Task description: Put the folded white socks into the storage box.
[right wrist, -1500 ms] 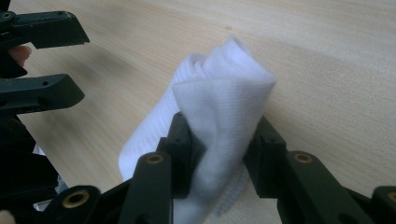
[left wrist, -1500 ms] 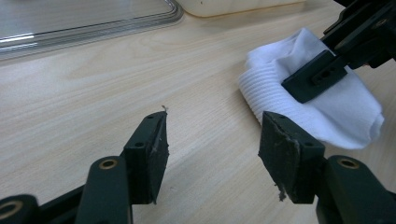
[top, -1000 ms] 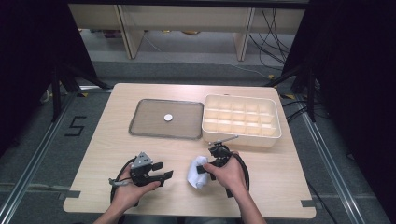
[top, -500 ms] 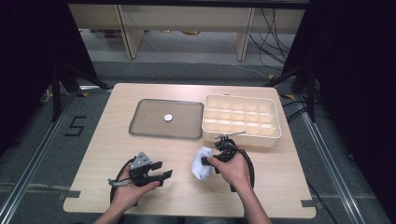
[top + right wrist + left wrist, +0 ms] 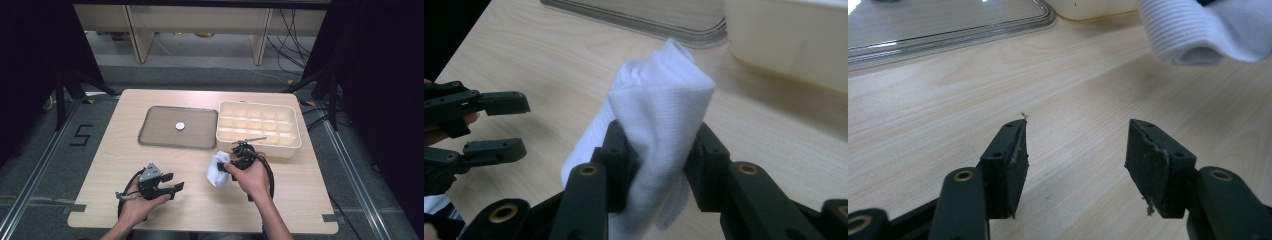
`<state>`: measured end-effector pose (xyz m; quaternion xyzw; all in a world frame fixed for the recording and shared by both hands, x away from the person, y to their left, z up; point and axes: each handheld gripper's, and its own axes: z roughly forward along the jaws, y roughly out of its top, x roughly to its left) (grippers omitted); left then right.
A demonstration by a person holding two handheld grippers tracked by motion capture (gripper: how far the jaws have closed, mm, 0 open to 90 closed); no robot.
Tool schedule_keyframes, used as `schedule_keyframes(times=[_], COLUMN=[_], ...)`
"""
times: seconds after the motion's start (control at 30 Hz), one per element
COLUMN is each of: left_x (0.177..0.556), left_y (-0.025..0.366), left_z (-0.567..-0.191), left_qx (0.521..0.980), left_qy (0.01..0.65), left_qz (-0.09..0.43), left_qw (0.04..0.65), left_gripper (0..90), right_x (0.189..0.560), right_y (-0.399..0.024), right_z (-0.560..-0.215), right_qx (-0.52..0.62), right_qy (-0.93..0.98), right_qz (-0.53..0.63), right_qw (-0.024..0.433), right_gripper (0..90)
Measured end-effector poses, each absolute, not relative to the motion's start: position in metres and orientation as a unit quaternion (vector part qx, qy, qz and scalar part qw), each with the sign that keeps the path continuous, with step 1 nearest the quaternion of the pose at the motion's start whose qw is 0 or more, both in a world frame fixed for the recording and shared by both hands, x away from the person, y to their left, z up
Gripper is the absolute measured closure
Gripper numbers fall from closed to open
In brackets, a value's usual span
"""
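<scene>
Right gripper view: our right tongs [image 5: 656, 162] pinch the white cloth [image 5: 659, 120]; left tongs [image 5: 1075, 167], at nine o'clock, gape empty; we keep squeezing firmly.

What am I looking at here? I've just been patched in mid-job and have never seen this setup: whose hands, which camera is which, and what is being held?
No robot arm here: a person stands at a wooden table and works a hand-held two-jaw tool in each hand. The high view looks down from above the person's side. The other two pictures come from cameras riding on each tool, looking along its black jaws. The right gripper is shut on a folded white cloth, lifted just off the table. The left gripper is open with nothing between its jaws and points toward the cloth. Farther back lie a shallow grey tray with a small white disc in it, and beside it a cream box divided into compartments.
</scene>
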<state>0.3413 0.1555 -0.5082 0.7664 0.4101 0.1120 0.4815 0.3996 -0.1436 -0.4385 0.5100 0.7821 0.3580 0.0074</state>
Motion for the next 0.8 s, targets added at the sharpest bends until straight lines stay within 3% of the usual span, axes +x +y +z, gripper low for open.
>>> schedule_keyframes(times=[0.3, 0.8], left_x=[0.341, 0.34], left_y=[0.155, 0.155], left_z=[-0.509, -0.51], left_qx=[0.766, 0.767], left_qy=[0.414, 0.413], left_qz=[0.11, 0.111], left_qw=[0.479, 0.478], left_gripper=[41.4, 41.4], right_x=[0.404, 0.411], right_y=[-0.146, -0.15], right_z=[-0.432, -0.419], right_qx=[0.516, 0.538], right_qy=[0.768, 0.75], right_qz=[0.377, 0.382], right_qw=[0.037, 0.043], right_gripper=[66.1, 66.0])
